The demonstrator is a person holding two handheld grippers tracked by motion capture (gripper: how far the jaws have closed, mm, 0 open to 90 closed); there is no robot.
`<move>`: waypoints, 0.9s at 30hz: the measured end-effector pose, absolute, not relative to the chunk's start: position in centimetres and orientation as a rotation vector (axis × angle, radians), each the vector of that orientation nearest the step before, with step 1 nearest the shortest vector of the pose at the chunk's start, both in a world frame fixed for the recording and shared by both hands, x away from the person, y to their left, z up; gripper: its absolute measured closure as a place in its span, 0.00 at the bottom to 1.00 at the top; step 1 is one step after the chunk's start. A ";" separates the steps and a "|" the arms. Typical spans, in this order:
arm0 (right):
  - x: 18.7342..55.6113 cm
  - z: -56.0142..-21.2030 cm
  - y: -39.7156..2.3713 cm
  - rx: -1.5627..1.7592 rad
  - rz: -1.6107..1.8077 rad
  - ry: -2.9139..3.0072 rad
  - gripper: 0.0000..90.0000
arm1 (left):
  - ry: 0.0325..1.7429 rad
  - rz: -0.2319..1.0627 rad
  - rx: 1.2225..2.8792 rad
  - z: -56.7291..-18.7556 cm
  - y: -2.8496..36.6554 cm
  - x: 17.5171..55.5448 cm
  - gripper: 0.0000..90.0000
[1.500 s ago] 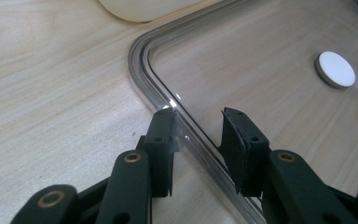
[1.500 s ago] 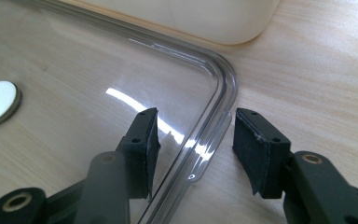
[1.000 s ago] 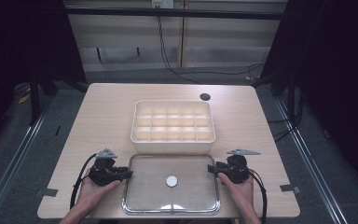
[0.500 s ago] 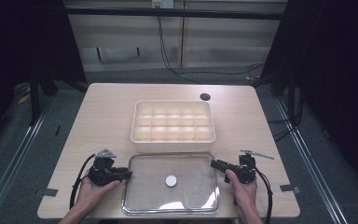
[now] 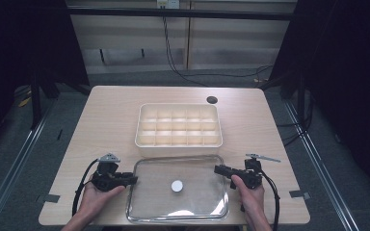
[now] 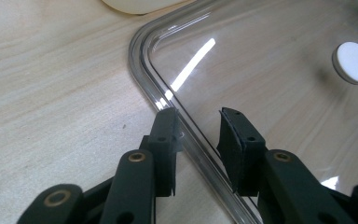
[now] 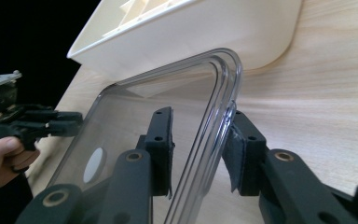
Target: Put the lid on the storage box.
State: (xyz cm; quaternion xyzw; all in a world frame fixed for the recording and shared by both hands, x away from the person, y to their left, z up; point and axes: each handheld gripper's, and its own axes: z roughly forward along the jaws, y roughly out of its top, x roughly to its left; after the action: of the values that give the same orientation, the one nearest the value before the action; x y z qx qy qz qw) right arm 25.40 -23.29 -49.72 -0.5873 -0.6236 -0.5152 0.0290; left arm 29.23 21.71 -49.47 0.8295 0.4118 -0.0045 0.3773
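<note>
A clear plastic lid [image 5: 197, 202] lies flat on the wooden table, with a white round disc [image 5: 177, 186] at its middle. My left gripper [image 5: 134, 180] is at the lid's left edge. In the left gripper view its jaws [image 6: 196, 116] straddle the raised rim [image 6: 191, 140], pads against it. My right gripper [image 5: 218, 169] is at the lid's right edge. Its jaws [image 7: 199, 116] have just been closing, with the rim [image 7: 214, 116] between the pads. A cream compartment tray [image 5: 178, 143] stands just behind the lid.
The tray's near wall [image 7: 191, 42] almost touches the lid's far edge. A small dark round hole [image 5: 212, 100] sits in the tabletop at the back right. Bare wood lies to either side of the lid. Cables trail from both grippers toward the table's front edge.
The right hand has shifted slightly to the right and its jaws have narrowed onto the lid's rim. The left gripper and the lid have stayed put.
</note>
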 end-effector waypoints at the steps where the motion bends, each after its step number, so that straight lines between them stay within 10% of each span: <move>1: 25.4 -49.7 -23.3 -1.812 -1.589 -1.924 0.74 | 1.052 -0.011 2.121 -49.5 21.8 29.3 0.74; 27: 24.9 -48.6 -23.8 -1.742 -1.736 -1.891 0.82 | 1.013 -0.110 2.049 -49.8 21.8 29.9 0.48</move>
State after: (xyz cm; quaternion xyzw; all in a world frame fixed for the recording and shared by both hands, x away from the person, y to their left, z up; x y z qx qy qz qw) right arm 24.88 -23.80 -48.57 -0.5614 -0.6095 -0.5594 0.0197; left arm 29.91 21.83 -49.81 0.8151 0.4031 -0.0438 0.4137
